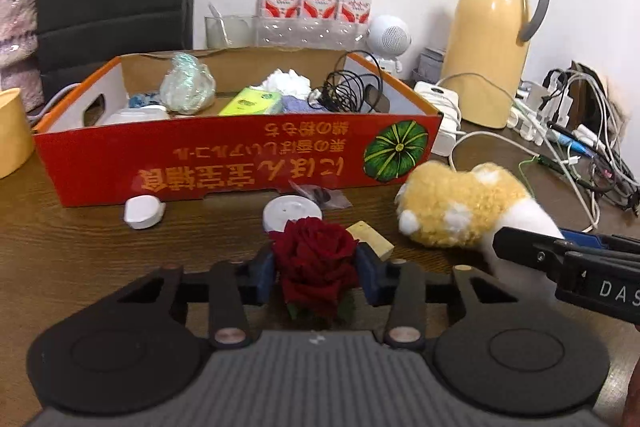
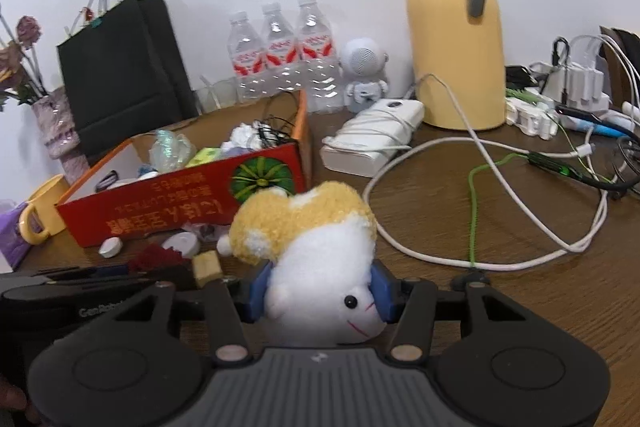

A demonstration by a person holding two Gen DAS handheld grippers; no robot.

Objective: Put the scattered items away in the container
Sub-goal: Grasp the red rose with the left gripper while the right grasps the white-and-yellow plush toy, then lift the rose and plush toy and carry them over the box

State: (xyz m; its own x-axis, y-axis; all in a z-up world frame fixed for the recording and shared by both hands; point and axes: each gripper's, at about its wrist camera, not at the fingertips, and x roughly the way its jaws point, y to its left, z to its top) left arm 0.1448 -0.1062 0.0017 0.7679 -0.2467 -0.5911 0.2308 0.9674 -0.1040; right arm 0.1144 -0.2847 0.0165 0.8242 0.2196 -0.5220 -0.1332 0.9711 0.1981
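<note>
Left gripper clamps the soft, crushable rose; right gripper clamps the light, compressible plush toy, apparently at its head.

Home desk; thermos; chargers

Red rose, plush toy before box

Left hand-held gripper clamped; right hand-held gripper clamped.
</note>
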